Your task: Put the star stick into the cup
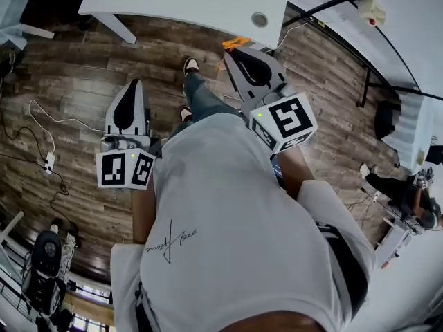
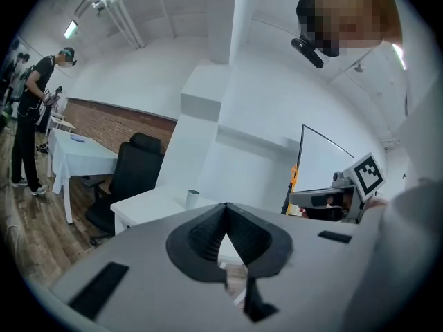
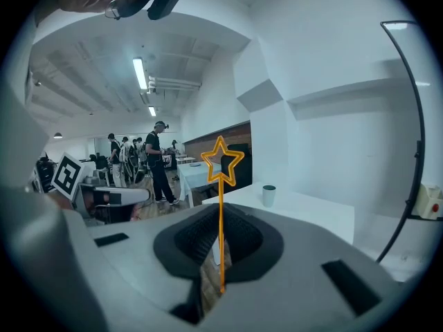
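An orange star stick stands upright between the jaws of my right gripper, which is shut on its stem; its star tip shows orange in the head view. A small grey cup stands on the white table ahead, some way beyond the star. From the head view the cup is a round rim near the table's edge. My left gripper is shut with nothing in it, and sits left of my body. The left gripper view also has the cup.
A black office chair stands left of the white table. Several people stand near a cloth-covered table farther off. Cables and a power strip lie on the wooden floor at my left. A black stand runs along the right.
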